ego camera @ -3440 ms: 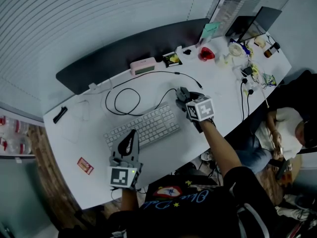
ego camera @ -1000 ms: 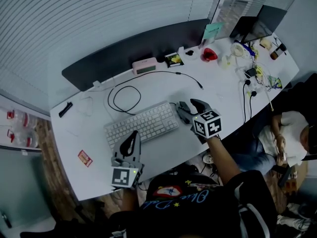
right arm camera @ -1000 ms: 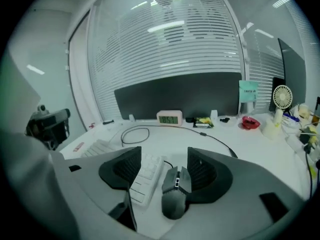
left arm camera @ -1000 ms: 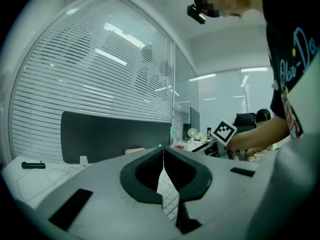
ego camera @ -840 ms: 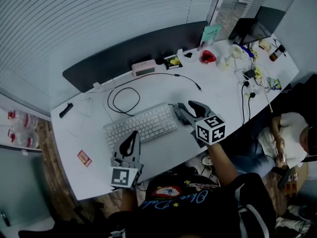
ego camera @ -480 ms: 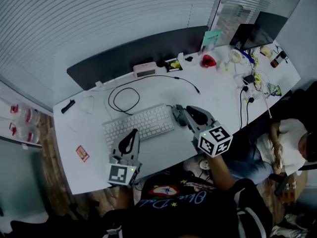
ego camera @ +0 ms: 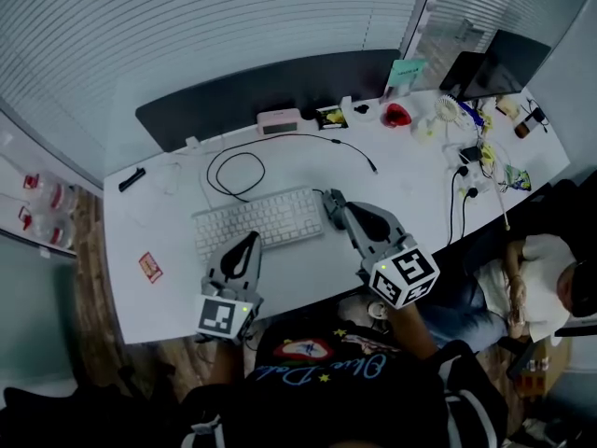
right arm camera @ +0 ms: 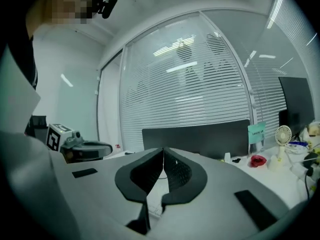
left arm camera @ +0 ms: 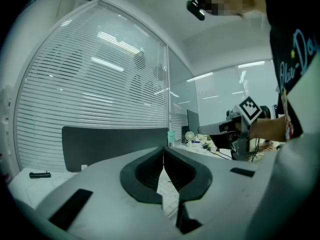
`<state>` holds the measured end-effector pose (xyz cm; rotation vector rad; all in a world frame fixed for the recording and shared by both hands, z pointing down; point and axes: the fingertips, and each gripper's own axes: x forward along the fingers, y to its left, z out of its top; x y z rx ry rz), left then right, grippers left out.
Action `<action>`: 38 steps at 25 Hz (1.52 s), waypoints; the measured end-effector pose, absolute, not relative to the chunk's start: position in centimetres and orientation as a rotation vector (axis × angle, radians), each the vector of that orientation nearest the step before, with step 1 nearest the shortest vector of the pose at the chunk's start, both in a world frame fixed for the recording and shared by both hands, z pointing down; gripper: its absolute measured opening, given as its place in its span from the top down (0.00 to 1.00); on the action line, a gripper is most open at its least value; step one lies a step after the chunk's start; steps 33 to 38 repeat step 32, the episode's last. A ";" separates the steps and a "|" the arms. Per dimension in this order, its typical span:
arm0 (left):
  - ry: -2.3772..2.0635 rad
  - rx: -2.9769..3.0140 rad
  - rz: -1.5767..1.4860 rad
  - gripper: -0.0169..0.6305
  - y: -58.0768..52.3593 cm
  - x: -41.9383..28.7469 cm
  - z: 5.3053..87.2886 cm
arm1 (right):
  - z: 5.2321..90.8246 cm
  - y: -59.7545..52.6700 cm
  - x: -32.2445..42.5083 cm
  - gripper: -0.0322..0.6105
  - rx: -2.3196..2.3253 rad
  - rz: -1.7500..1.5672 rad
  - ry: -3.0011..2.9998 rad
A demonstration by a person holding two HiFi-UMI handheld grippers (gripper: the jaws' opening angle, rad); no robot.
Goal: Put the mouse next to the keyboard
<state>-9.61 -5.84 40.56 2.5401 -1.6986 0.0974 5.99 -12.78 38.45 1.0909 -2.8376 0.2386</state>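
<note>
Holds left gripper (ego camera: 249, 244) over desk (ego camera: 168, 241) edge, on near side of keyboard (ego camera: 256, 220), jaws pressed together, empty. Closes jaws of right gripper (ego camera: 354, 217) together on nothing, tips near mouse (ego camera: 330, 201). Shows mouse lying on desk, just beside keyboard's right end.

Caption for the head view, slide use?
Left gripper and right gripper shut and empty; mouse beside white keyboard's right end on desk.
</note>
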 end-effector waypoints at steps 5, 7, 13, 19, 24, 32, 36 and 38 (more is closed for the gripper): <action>-1.702 2.540 0.105 0.97 -5.3 -9.3 40.6 | 38.0 -12.1 5.6 0.95 1.055 0.235 -2.851; -1.705 2.537 0.103 0.97 -5.2 -9.3 40.5 | 37.9 -11.9 5.5 0.95 1.036 0.250 -2.862; -1.703 2.548 0.119 0.97 -5.3 -8.9 40.5 | 37.9 -11.6 5.6 0.95 1.021 0.250 -2.851; -1.705 2.543 0.126 0.97 -5.2 -9.0 40.7 | 38.1 -11.6 5.5 0.95 1.010 0.261 -2.853; -1.724 2.523 0.141 0.97 -5.2 -9.3 40.6 | 38.2 -11.6 5.4 0.95 0.998 0.257 -2.849; -1.731 2.523 0.149 0.97 -5.1 -9.4 40.5 | 38.2 -11.7 5.1 0.95 0.987 0.246 -2.844; -1.731 2.523 0.149 0.97 -5.1 -9.4 40.5 | 38.2 -11.7 5.1 0.95 0.987 0.246 -2.844; -1.731 2.523 0.149 0.97 -5.1 -9.4 40.5 | 38.2 -11.7 5.1 0.95 0.987 0.246 -2.844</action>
